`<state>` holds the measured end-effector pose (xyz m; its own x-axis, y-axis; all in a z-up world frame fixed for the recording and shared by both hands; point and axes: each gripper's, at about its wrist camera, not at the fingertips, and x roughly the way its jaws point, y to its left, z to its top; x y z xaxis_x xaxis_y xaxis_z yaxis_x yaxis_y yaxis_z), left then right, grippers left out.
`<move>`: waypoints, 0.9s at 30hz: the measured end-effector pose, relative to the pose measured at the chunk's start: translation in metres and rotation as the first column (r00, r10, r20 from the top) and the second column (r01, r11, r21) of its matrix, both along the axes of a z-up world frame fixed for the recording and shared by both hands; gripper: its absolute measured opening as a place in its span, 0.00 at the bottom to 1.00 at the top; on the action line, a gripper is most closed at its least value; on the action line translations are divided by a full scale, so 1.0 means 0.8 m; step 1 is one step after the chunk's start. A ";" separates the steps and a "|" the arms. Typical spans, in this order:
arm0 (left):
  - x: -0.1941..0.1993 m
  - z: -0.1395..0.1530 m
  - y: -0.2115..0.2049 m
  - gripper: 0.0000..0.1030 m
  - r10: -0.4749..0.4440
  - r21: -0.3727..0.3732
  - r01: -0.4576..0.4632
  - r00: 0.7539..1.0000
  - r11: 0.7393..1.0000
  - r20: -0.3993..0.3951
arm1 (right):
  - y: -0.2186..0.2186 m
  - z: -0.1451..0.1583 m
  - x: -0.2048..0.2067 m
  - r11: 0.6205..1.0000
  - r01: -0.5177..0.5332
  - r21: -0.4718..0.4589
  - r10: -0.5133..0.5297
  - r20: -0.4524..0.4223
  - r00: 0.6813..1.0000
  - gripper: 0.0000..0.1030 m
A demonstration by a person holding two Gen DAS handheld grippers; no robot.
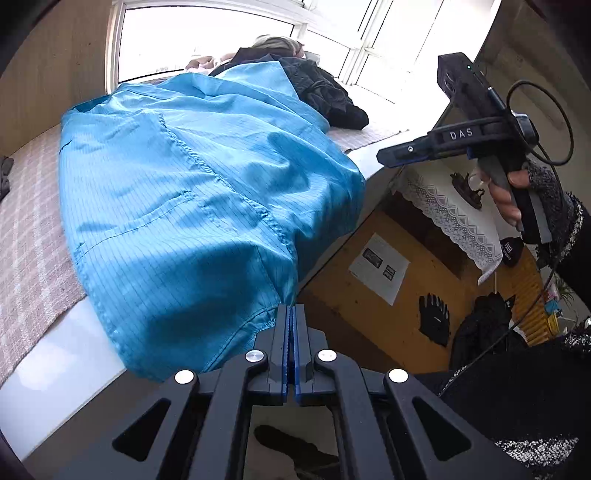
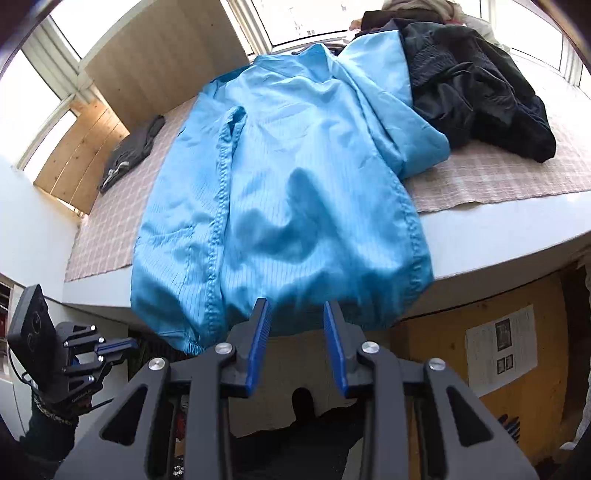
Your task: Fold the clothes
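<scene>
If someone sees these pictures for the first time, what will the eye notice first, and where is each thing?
First comes the big blue jacket, spread on the checked mat in the middle, its hem hanging over the white ledge. Behind it to the right lies a crumpled black jacket near the bright window. In the foreground, the right gripper stands open just short of the hem, while the left gripper is shut at the hem's corner.
</scene>
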<state>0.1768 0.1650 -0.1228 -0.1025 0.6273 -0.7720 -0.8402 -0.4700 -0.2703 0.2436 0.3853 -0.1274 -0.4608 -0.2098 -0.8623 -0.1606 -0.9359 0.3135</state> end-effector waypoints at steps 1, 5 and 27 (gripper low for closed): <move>-0.002 -0.001 0.010 0.01 -0.003 -0.010 0.002 1.000 1.000 -0.002 | 0.018 0.004 -0.004 1.000 0.026 0.002 -0.026 -0.007 1.000 0.29; -0.016 0.001 0.055 0.01 0.007 -0.005 -0.007 1.000 1.000 0.024 | 0.078 0.015 -0.043 0.995 0.071 0.068 -0.070 -0.016 0.997 0.30; -0.061 -0.003 0.321 0.10 0.148 -0.027 -0.145 0.978 0.989 0.150 | 0.227 0.009 -0.285 0.904 -0.402 -0.144 0.404 -0.016 0.914 0.03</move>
<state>0.1281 0.4216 -0.1250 -0.0742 0.6018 -0.7952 -0.7120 -0.5903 -0.3803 0.0159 0.5671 -0.1200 -0.2991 -0.4950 -0.8158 0.2158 -0.8679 0.4475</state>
